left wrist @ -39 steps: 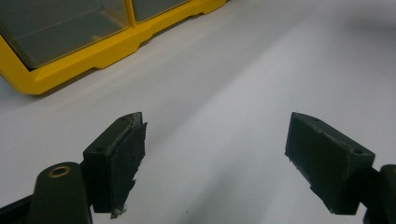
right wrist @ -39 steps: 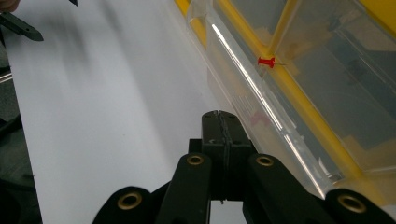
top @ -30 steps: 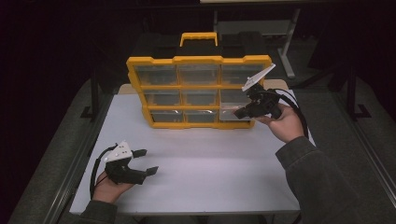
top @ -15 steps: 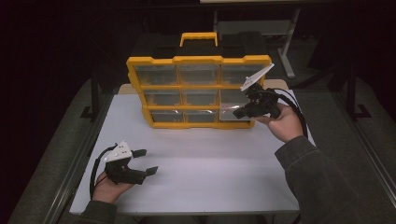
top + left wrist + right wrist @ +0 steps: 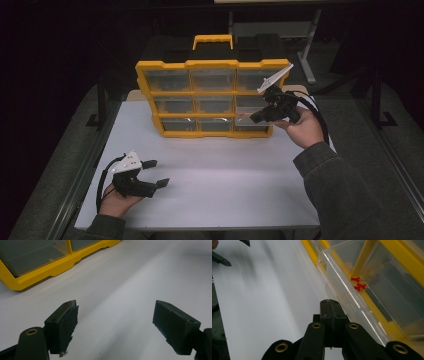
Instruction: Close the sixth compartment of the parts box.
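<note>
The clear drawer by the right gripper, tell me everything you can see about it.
The clear drawer is see-through plastic with a rounded rim, pulled partly out of the yellow organizer in its right column, near the bottom. A few red pushpins lie inside against its back. The right gripper sits beside its front wall with jaws shut on nothing; whether they touch the drawer is unclear.

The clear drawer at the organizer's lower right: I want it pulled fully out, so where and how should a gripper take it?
Probably grip the clear drawer by its front lip, coming from the table side. It already juts out of the yellow organizer, leaving that thin wall free. The right gripper is shut beside it and would need opening.
</note>
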The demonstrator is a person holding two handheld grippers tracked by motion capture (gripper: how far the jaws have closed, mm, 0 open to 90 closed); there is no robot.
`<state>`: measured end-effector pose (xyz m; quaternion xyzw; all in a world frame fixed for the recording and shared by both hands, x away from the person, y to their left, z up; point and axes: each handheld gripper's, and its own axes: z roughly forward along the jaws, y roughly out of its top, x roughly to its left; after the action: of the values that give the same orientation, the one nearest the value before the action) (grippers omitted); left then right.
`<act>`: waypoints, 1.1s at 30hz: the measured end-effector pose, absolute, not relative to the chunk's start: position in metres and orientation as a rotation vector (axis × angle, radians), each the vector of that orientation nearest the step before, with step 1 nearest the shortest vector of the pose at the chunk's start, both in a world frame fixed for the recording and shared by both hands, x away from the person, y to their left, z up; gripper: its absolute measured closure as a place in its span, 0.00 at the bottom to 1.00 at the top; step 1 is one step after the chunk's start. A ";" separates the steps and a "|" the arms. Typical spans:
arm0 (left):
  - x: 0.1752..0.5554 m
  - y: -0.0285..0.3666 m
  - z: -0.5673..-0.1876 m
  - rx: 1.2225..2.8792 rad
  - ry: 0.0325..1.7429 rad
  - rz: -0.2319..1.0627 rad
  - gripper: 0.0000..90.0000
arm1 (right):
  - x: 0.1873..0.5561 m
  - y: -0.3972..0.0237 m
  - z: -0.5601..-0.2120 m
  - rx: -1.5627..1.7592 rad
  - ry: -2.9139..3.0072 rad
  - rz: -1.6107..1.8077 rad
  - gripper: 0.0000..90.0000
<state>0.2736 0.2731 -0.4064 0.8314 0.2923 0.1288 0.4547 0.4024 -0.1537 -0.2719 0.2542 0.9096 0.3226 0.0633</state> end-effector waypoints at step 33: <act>0.274 0.273 -0.405 2.050 0.724 0.317 0.22 | 0.419 -0.156 -0.269 0.828 2.712 0.966 0.99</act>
<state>0.2735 0.2730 -0.4053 0.8311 0.2933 0.1283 0.4548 0.4192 -0.1562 -0.2694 0.2757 0.9029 0.3218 0.0730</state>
